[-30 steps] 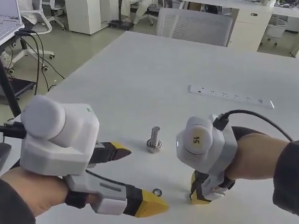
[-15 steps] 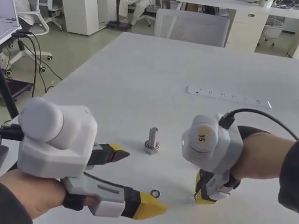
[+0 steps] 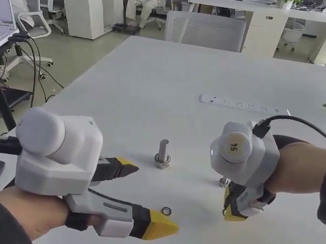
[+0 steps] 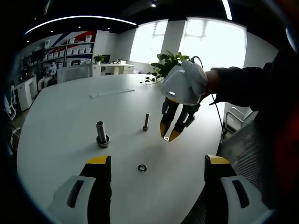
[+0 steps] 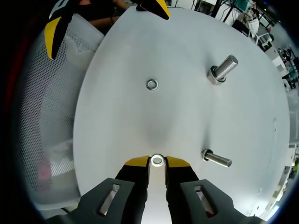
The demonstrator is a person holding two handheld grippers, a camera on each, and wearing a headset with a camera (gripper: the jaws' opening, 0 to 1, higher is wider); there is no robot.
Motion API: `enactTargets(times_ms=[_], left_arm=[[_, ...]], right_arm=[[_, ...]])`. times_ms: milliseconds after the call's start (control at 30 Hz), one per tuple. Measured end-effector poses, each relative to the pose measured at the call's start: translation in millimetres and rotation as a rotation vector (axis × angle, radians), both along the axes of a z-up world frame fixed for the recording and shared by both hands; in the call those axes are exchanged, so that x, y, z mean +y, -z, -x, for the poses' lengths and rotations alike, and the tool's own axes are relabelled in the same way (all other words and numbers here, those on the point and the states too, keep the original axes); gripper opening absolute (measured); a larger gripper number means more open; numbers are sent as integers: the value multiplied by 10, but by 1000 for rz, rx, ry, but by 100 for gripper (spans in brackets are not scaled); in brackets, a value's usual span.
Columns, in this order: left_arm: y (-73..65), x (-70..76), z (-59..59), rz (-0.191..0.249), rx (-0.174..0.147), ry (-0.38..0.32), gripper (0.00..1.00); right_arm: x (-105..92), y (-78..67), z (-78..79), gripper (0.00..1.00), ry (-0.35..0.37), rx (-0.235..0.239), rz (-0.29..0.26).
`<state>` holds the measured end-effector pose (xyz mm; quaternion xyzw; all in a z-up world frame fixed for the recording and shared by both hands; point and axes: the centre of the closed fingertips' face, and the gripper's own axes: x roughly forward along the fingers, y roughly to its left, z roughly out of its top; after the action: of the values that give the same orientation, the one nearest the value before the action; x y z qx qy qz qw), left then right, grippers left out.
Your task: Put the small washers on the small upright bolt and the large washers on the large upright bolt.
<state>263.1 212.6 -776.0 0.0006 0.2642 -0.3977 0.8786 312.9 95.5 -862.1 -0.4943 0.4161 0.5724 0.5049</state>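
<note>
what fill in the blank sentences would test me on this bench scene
1. The right gripper is shut on a ____.
2. The left gripper is ____.
3. The large bolt and the small bolt both stand ____ on the table.
4. One loose washer lies ____ on the table.

Missing words: washer; open; upright; flat

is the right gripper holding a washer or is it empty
Holding one. In the right gripper view a washer sits pinched between the yellow tips of the right gripper, whose jaws are closed against it.
</note>
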Motion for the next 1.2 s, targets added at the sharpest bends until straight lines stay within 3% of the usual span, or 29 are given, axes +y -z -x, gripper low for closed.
enactTargets(times_ms=[667,1200], left_arm=[[15,-1,10,-4,3,2,82],[8,9,13,-3,4,1,82]], right_arm=[[-310,-110,-135,14,63,-11,14],[-244,-457,-337,14,39,-50,3]])
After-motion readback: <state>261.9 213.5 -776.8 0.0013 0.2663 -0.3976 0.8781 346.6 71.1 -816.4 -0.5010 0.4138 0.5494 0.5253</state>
